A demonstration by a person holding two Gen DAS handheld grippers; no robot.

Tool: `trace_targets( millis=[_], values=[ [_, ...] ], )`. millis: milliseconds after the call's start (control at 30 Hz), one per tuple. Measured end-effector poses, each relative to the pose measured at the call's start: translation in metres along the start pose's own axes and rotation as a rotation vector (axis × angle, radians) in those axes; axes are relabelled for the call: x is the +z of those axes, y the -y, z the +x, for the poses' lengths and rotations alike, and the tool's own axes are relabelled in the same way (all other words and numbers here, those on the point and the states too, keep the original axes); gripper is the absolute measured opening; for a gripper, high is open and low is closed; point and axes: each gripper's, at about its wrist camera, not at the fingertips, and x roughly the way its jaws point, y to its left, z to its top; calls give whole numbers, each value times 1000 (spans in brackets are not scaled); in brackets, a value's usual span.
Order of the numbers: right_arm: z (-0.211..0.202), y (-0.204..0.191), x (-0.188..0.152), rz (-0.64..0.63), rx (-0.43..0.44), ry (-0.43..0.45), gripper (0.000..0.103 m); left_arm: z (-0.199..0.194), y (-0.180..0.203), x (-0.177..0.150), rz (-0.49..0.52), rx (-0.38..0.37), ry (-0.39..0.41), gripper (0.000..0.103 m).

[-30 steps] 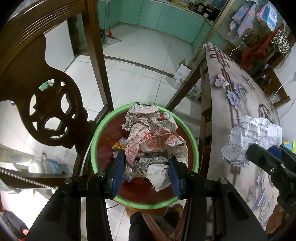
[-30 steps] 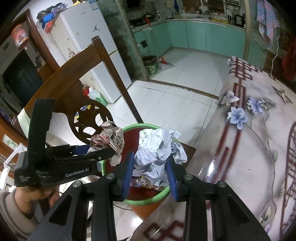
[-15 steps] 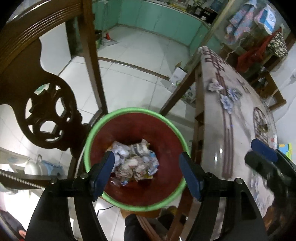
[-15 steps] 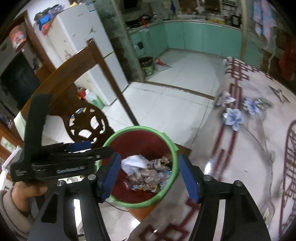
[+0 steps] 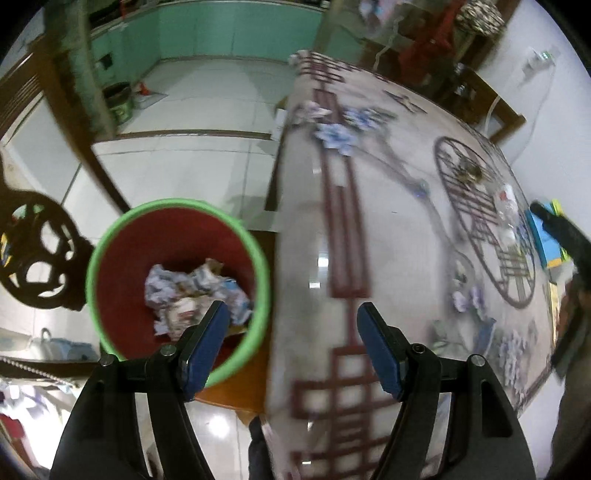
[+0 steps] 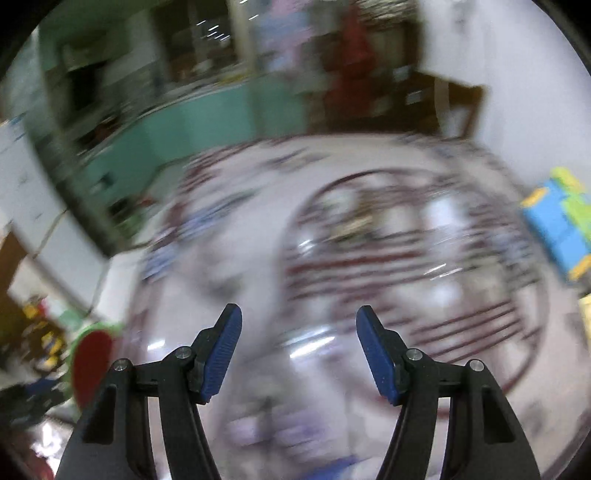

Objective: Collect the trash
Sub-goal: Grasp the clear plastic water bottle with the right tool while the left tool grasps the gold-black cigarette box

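Observation:
A red bin with a green rim [image 5: 110,236] stands on a chair seat left of the table and holds crumpled paper [image 5: 192,295]. My left gripper [image 5: 291,325] is open and empty, above the table edge beside the bin. A clear plastic bottle [image 5: 508,210] lies on the table [image 5: 369,206] at the right, near small paper scraps [image 5: 467,299]. My right gripper [image 6: 297,326] is open and empty over the patterned table [image 6: 332,369]; this view is heavily blurred. The bin [image 6: 90,365] shows at its lower left.
A dark carved wooden chair back [image 5: 33,254] stands left of the bin. Blue and green blocks [image 6: 561,221] sit at the table's right edge. White tiled floor [image 5: 184,162] and teal cabinets [image 5: 229,33] lie beyond. The right gripper's dark arm [image 5: 569,240] shows at the right.
Both grippers let their crumpled paper fall into the bin and opened. Both then swung right, away from the bin and over the table.

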Motion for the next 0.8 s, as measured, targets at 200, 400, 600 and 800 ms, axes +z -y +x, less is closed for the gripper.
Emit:
trace_targets(
  millis=[200, 400, 600, 800],
  values=[
    [59, 99, 54, 102, -47, -70, 72, 2, 65, -8, 6, -21, 3, 72],
    [157, 137, 66, 121, 4, -298, 72, 10, 136, -1, 11, -12, 22, 72],
    [161, 160, 52, 136, 182, -269, 57, 27, 209, 37, 102, -22, 76, 78],
    [111, 183, 23, 49, 274, -201, 57, 83, 280, 97, 183, -75, 90, 79]
  ],
)
